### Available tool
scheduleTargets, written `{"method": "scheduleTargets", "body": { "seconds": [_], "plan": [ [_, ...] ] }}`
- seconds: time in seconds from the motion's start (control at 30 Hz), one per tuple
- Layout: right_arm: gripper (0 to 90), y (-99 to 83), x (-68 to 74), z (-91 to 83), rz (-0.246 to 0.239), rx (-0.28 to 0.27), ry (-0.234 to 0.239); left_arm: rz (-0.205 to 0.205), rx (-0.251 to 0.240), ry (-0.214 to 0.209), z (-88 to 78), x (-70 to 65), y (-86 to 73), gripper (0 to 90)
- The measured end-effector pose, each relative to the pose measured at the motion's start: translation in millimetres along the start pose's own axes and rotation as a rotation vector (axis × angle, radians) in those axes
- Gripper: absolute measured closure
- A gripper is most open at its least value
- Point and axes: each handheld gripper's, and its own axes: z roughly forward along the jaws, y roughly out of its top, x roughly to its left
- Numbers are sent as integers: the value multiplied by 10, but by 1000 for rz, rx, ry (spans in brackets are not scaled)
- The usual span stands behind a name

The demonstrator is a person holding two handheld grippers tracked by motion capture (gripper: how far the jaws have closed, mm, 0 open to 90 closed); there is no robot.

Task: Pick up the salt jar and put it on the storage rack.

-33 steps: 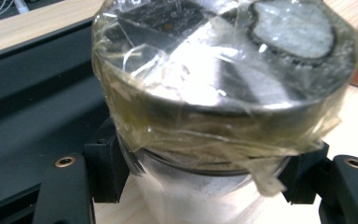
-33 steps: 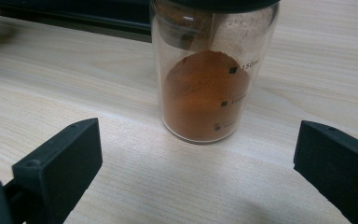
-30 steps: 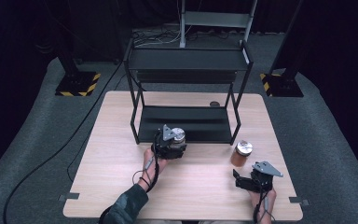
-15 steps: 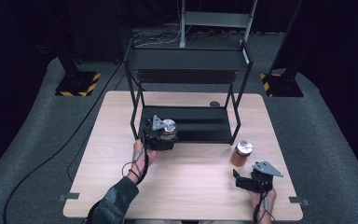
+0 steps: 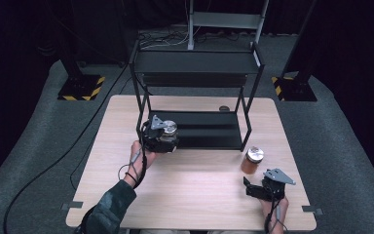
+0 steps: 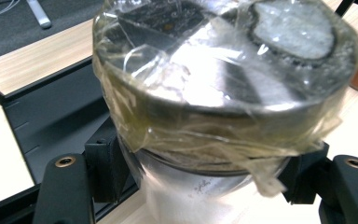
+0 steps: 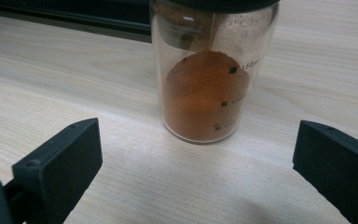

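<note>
My left gripper [image 5: 161, 139] is shut on a clear jar [image 5: 168, 131] with a tape-wrapped metal lid, held above the table at the front left corner of the black shelf rack [image 5: 195, 63]. In the left gripper view the jar [image 6: 214, 93] sits between both jaws, its lid towards the camera. A second jar [image 5: 252, 160], part full of orange-brown powder, stands on the table right of the rack. My right gripper [image 5: 253, 189] rests open just in front of it. The right gripper view has that jar [image 7: 209, 74] ahead of the wide-spread jaws, untouched.
The rack's lower shelf [image 5: 209, 129] lies dark and flat beside the held jar; its top shelf is higher and farther back. A small dark disc [image 5: 224, 108] lies on the wooden table [image 5: 185, 190] behind the rack. Cables trail over the grey floor at the left.
My left gripper has carried the clear jar up and to the left, towards the rack's front left post. The right gripper and the powder jar have stayed where they were.
</note>
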Motion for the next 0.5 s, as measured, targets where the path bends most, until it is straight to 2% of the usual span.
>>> {"method": "scheduleTargets", "body": {
  "seconds": [0.5],
  "plan": [
    [0,10,3,4,-4,6,0,-1,22,5,-213,189,155,310]
  ]
}}
